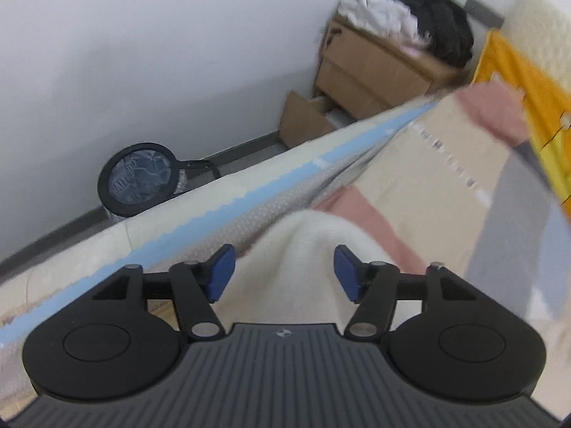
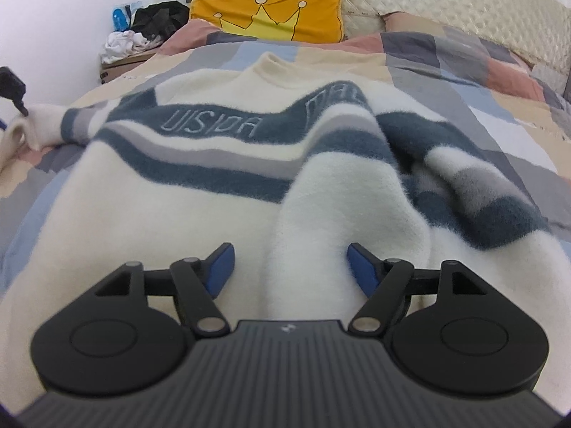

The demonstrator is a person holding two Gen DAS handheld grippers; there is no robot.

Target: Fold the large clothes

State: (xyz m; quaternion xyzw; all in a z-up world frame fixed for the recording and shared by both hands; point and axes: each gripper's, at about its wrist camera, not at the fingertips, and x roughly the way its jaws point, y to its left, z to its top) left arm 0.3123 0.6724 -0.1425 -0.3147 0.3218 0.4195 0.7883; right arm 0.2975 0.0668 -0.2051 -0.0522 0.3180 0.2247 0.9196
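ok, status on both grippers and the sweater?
Left gripper open over a cream fold. Right gripper open, astride a ridge. Sweater unfolded on the bed.

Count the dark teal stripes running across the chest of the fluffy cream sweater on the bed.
2: the wide upper dark teal stripe carrying the embroidered lettering, and the narrower lower dark teal stripe beneath the grey band. Folds may hide more.

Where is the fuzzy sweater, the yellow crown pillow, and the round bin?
sweater (image 2: 200, 178), right wrist view, on its striped chest.
crown pillow (image 2: 321, 10), right wrist view, on its plain orange-yellow cloth.
bin (image 1: 137, 180), left wrist view, on its liner.
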